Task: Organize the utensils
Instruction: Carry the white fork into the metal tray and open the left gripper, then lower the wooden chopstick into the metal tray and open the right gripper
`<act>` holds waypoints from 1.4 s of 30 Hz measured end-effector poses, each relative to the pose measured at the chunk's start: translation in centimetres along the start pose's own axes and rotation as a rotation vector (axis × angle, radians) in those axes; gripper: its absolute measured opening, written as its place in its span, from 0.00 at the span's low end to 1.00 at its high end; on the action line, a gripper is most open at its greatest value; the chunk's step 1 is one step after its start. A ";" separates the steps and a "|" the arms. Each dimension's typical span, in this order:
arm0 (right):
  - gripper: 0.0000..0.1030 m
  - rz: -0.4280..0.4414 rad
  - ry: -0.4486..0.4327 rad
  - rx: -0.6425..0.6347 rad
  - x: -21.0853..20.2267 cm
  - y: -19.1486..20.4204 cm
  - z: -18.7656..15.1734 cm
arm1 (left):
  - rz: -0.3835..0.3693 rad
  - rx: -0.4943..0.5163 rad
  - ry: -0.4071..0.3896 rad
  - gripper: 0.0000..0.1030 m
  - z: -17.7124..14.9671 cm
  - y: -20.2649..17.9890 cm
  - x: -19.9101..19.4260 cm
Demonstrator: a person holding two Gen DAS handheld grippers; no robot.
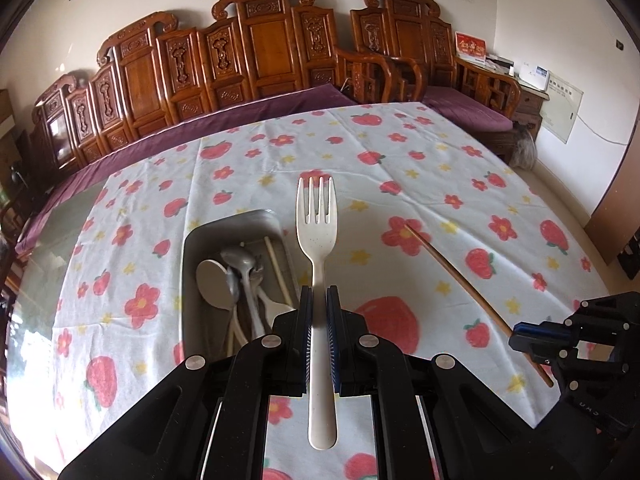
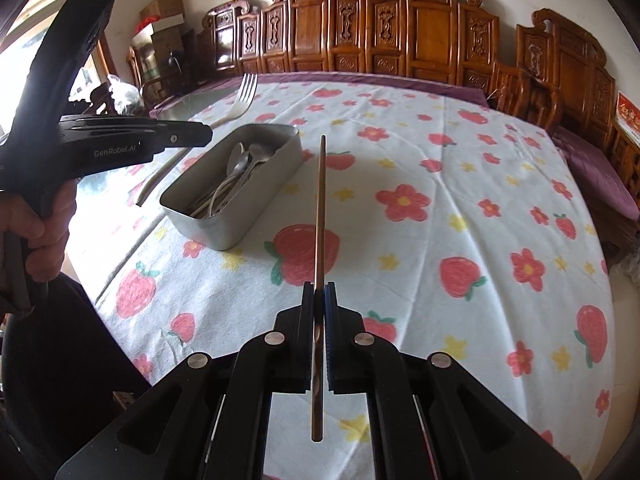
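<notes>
My left gripper [image 1: 319, 300] is shut on a cream plastic fork [image 1: 317, 220], tines pointing away, held above the table beside the metal tin [image 1: 192, 248]. The tin holds several spoons [image 1: 236, 276] and a chopstick. My right gripper [image 2: 319, 292] is shut on a brown wooden chopstick [image 2: 320, 208] that points straight ahead, right of the tin [image 2: 256, 204]. In the left wrist view the right gripper [image 1: 532, 340] holds that chopstick [image 1: 460, 276] at the lower right. In the right wrist view the left gripper [image 2: 200, 136] holds the fork [image 2: 242, 98] above the tin.
The table wears a white cloth [image 2: 460, 208] printed with strawberries and flowers. Carved wooden benches [image 1: 256, 52] with purple cushions stand behind the table. Cardboard boxes [image 2: 164, 12] are stacked in the far left corner.
</notes>
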State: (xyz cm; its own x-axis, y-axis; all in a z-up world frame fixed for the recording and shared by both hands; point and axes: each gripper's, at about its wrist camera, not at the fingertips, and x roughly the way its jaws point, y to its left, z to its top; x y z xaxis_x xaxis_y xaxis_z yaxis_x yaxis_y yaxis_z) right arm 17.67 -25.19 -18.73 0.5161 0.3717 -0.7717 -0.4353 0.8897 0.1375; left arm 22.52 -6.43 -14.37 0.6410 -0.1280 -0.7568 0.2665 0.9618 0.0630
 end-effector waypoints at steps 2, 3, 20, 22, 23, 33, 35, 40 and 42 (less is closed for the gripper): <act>0.06 0.004 0.009 0.002 1.0 0.3 0.5 | 0.010 -0.009 0.012 0.06 -0.3 1.2 1.0; 0.06 0.004 0.012 0.002 1.3 0.5 0.7 | 0.014 -0.017 0.020 0.06 -0.5 1.8 1.4; 0.06 0.024 0.055 0.050 6.0 0.2 2.5 | 0.026 -0.091 0.117 0.06 -1.0 7.3 9.1; 0.06 0.023 0.060 0.052 6.2 0.0 2.4 | 0.028 -0.091 0.119 0.07 -1.2 7.2 9.5; 0.06 0.021 0.062 0.051 6.3 0.0 2.4 | 0.027 -0.091 0.123 0.07 -1.3 7.2 9.6; 0.06 0.026 0.040 0.052 5.8 1.0 3.7 | 0.016 -0.101 0.073 0.26 -1.8 8.0 6.3; 0.06 0.032 0.029 0.048 5.6 1.7 4.2 | 0.026 -0.107 0.060 0.33 -2.0 8.5 5.1; 0.06 0.052 0.012 0.036 5.3 3.5 5.3 | 0.044 -0.128 0.027 0.44 -2.6 9.9 2.3; 0.06 0.058 0.010 0.030 5.3 4.3 5.6 | 0.060 -0.131 0.016 0.51 -2.7 10.3 1.4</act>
State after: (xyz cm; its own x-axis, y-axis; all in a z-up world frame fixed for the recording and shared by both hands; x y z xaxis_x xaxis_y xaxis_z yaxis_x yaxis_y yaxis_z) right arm 22.73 -17.93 -18.77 0.4831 0.4199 -0.7683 -0.4416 0.8746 0.2004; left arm 24.21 3.96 -16.57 0.6411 -0.0663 -0.7646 0.1312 0.9911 0.0241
